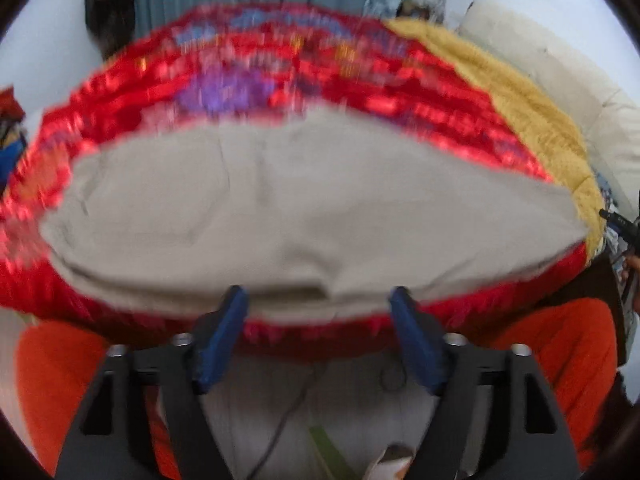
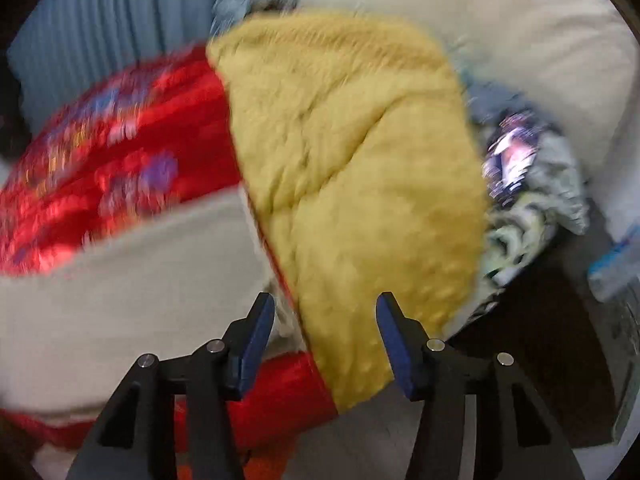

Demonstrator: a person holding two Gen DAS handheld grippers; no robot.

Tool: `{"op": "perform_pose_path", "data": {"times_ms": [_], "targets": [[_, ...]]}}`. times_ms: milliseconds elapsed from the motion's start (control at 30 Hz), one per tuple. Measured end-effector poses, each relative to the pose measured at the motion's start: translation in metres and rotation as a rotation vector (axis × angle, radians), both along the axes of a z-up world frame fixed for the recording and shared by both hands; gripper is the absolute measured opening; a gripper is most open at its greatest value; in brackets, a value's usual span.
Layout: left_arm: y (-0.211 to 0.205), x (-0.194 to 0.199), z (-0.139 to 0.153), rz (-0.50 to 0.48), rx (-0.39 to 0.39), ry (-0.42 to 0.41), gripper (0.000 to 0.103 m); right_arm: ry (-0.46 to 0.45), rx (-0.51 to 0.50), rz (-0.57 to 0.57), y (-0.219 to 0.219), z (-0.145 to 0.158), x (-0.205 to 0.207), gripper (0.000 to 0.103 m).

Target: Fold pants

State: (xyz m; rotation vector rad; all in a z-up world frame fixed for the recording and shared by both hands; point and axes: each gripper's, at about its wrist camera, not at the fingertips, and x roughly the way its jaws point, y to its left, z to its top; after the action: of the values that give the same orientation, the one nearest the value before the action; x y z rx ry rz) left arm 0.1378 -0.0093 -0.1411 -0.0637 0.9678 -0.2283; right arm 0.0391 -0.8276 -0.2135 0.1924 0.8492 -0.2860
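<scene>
Both views motion-blurred. Beige pants point(image 1: 288, 208) lie folded flat on a red patterned quilt point(image 1: 248, 76), long edge across the left wrist view. Left tongs point(image 1: 320, 300) gape wide, nothing between the blue pads, tips over the near edge of the pants (contact can't be judged). Right tongs point(image 2: 326, 312) stand parted too, nothing gripped, hanging over the seam where the pants point(image 2: 132, 280) meet a mustard-yellow fleece blanket point(image 2: 352, 168). Cream cushion point(image 2: 540, 60) behind the blanket, grey-blue curtain point(image 2: 120, 12) at the back
</scene>
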Motion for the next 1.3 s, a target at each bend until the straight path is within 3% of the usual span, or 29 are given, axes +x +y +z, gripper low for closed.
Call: {"op": "perform_pose_path", "data": {"times_ms": [33,100,233,333,400,533,1067,1167,1300], "targets": [[-0.005,0.006,0.006,-0.01,-0.005,-0.033,0.092,-0.033,0.032,0.032,0.008,0.006,-0.001,0.055],[-0.021,0.025,0.006,-0.039,0.008,-0.057,0.093,-0.038,0.078,0.136,0.034,0.008,0.01,0.06],[-0.048,0.064,-0.03,-0.063,0.12,-0.01,0.093,0.123,0.0,0.266,0.079,-0.031,0.047,0.061],[-0.057,0.076,-0.068,-0.063,0.238,0.08,0.093,0.245,0.005,0.237,0.08,-0.07,0.061,0.061],[-0.06,0.075,-0.086,-0.07,0.281,0.12,0.093,0.226,0.084,0.187,0.071,-0.083,0.059,0.062],[-0.062,0.067,-0.085,-0.06,0.298,0.105,0.093,0.212,0.114,0.177,0.065,-0.086,0.061,0.063],[-0.062,0.066,-0.078,-0.045,0.291,0.119,0.092,0.206,0.109,0.188,0.068,-0.088,0.057,0.065],[-0.069,0.055,-0.056,-0.07,0.228,0.086,0.092,0.153,0.101,0.164,0.065,-0.078,0.048,0.063],[-0.111,0.058,-0.026,-0.193,0.128,0.05,0.093,-0.022,0.206,0.044,0.035,-0.048,0.013,0.065]]}}
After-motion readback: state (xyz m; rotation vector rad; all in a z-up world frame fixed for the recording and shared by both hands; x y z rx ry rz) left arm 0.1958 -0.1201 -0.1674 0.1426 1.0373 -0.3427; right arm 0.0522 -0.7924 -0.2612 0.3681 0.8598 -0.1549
